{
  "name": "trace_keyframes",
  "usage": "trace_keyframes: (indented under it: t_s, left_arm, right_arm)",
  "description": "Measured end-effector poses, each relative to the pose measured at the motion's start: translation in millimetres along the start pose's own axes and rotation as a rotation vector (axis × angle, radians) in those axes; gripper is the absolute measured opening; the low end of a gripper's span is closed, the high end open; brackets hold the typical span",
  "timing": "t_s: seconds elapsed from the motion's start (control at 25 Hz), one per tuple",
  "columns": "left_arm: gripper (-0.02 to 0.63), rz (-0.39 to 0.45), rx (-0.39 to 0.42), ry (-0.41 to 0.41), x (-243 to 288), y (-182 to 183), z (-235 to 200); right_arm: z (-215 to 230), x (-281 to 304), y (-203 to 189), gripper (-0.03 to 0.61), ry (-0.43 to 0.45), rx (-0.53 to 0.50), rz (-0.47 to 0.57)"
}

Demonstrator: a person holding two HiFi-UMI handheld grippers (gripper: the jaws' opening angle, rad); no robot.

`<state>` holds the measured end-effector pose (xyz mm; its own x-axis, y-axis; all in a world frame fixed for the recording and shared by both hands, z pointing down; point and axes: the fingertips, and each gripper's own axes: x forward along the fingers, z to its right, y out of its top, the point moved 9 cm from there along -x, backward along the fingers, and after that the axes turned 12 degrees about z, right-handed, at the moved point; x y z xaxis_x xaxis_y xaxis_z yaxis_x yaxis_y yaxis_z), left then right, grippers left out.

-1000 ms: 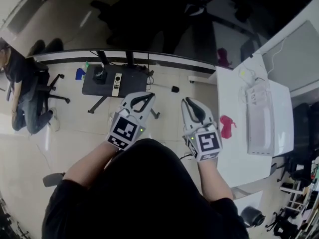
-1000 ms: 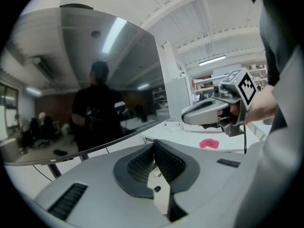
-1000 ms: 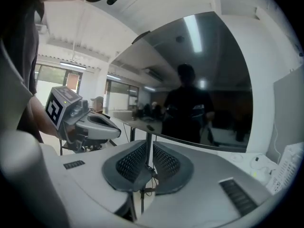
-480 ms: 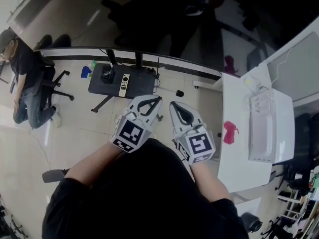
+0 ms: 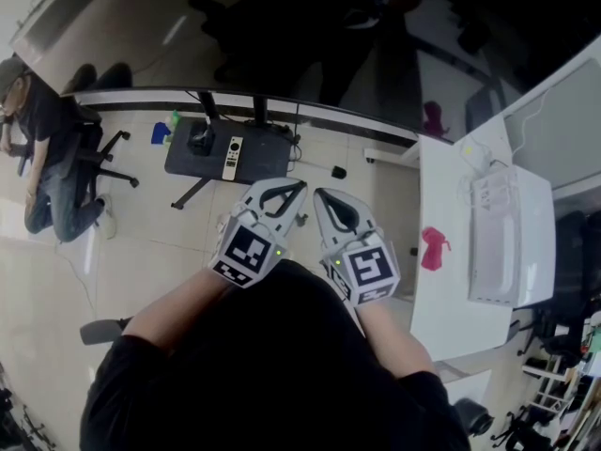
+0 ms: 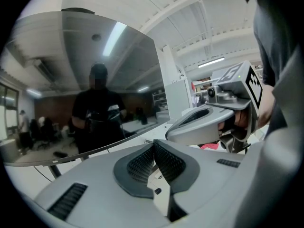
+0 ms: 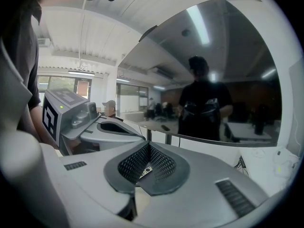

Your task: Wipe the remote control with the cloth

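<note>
1. While both tools hover over open floor, the remote control (image 5: 231, 158) lies flat on a small dark table (image 5: 265, 158), ahead & a bit left of the grippers, well apart from them. Its long axis runs away from the wearer, toward the big glossy dark panel (image 5: 310, 45). Which end is the front I can't tell, too small.
2. Far left, a seated person (image 5: 42, 148) on an office chair (image 5: 108, 163). Green & blue bits (image 5: 161, 132) sit on the floor just left of the dark table.
3. Left gripper (image 5: 291, 192): jaws pressed together, nothing btwn them.
4. Right gripper (image 5: 322, 201): just beside the L one, tips close to it. Jaws also pressed together, empty.
5. Only bare floor lies btwn the tips & the dark table.
6. Further right, a small black item (image 5: 336, 172) on the floor, then a white table (image 5: 441, 308) w/ the pink cloth (image 5: 432, 249) crumpled on it, well apart from the remote. A white box (image 5: 493, 242) sits beyond the cloth on the same top.
7. Head view alone gives the layout: remote, cloth & both tools together.
8. Left gripper view shows its pads meeting, the R tool alongside & a sliver of pink under it. The panel mirrors the wearer there.
9. Right gripper view shows its pads meeting, the L tool at left & a small pale bar w/ dark dots in the notch under the tips. It also shows the same reflection.
</note>
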<state>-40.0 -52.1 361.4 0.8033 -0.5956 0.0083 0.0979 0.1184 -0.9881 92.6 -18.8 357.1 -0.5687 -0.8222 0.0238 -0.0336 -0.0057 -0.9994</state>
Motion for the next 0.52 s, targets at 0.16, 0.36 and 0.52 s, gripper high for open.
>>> trace_keyframes:
  t_s: [0.16, 0.36, 0.52]
  left_arm:
    - [0.002, -0.003, -0.002, -0.006, 2.9, -0.9, -0.2]
    - [0.002, -0.008, -0.002, -0.008, 5.9, -0.1, -3.5]
    - [0.002, -0.011, -0.003, -0.012, 9.4, -1.0, -4.6]
  right_arm:
    - [2.5, 1.8, -1.1, 0.006, -0.002, 0.002, -0.005]
    - [5.2, 4.4, -0.7, 0.006, -0.004, 0.004, -0.007]
    - [8.1, 5.7, -0.9, 0.006, -0.007, 0.009, -0.008]
